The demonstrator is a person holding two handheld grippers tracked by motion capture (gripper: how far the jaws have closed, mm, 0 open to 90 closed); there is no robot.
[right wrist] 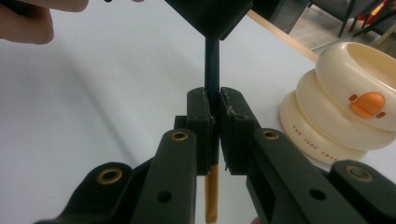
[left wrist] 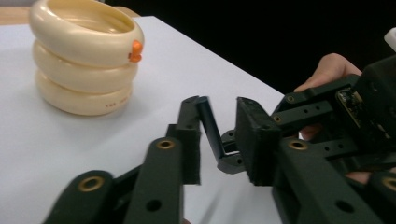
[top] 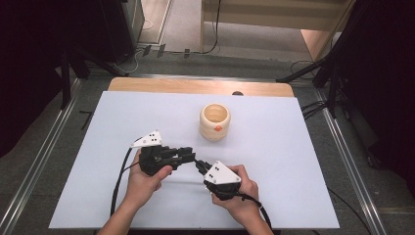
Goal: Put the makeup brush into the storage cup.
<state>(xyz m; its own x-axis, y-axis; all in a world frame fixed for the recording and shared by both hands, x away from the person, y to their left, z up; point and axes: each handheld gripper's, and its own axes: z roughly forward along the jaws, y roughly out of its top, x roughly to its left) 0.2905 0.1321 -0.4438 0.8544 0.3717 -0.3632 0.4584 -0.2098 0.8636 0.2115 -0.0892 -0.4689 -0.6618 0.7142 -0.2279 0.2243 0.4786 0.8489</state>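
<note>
A thin dark pen with a tan lower end stands upright between the jaws of my right gripper, which is shut on it. In the left gripper view the same pen leans in the gap of my left gripper. Its jaws are apart on either side of the pen, so it is open. Both grippers meet tip to tip at the table's middle front, the left gripper just above the right gripper. A cream ringed cup with an orange beak stands upright behind them.
The white table cover lies bare around the hands. A wooden table edge runs along the back. Metal rails flank the table on both sides. Cables trail from both grippers toward the front edge.
</note>
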